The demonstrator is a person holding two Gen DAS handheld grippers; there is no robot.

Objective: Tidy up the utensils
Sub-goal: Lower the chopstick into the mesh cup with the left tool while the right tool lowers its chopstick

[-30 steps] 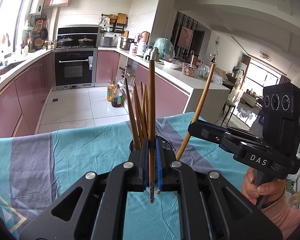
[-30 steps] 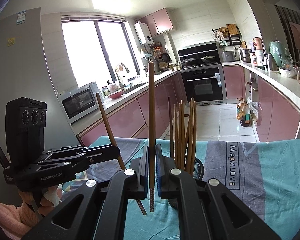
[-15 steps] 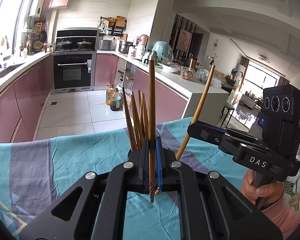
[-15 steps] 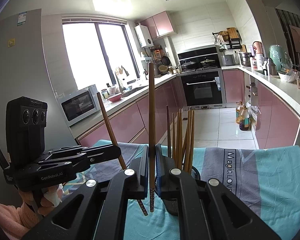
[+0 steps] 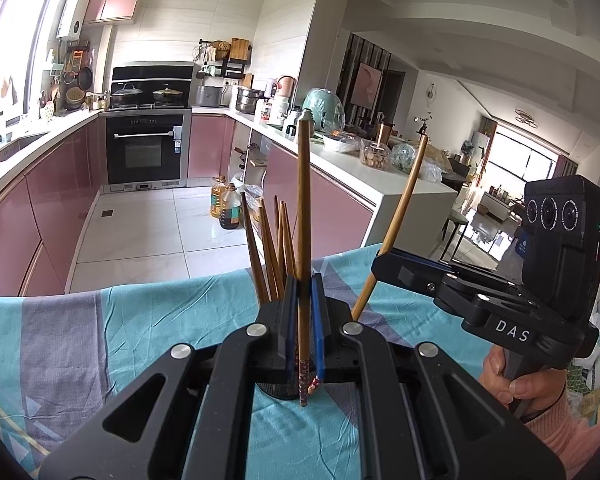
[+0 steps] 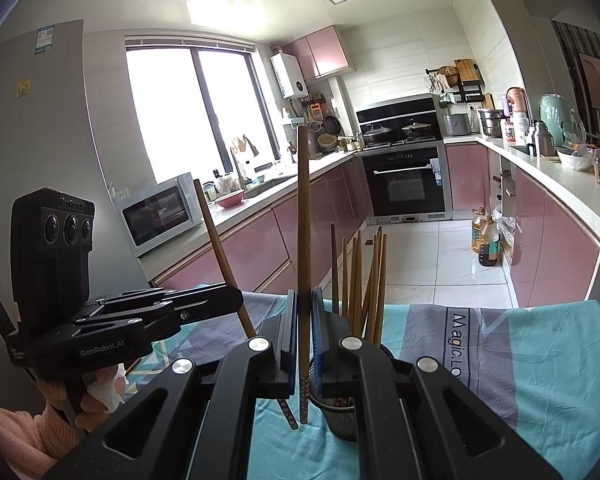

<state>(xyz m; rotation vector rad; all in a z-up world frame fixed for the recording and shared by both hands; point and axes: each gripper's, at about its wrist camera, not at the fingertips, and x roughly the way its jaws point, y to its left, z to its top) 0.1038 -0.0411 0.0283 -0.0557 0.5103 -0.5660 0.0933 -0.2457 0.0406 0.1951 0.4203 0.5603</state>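
Observation:
My left gripper is shut on a brown chopstick that stands upright, its patterned tip hanging below the pads. Just behind it, a black mesh holder carries several chopsticks. My right gripper is shut on a second upright chopstick, beside the holder and its chopsticks. Each view shows the other gripper from the side: the right gripper with its chopstick slanted, and the left gripper likewise with its chopstick.
A teal and grey tablecloth covers the table, whose far edge drops to the tiled kitchen floor. Pink cabinets and a white counter stand beyond. A hand grips the right handle.
The holder and tablecloth sit a little lower in both views than before. Both grippers stay shut on their chopsticks, which keep the same pose.

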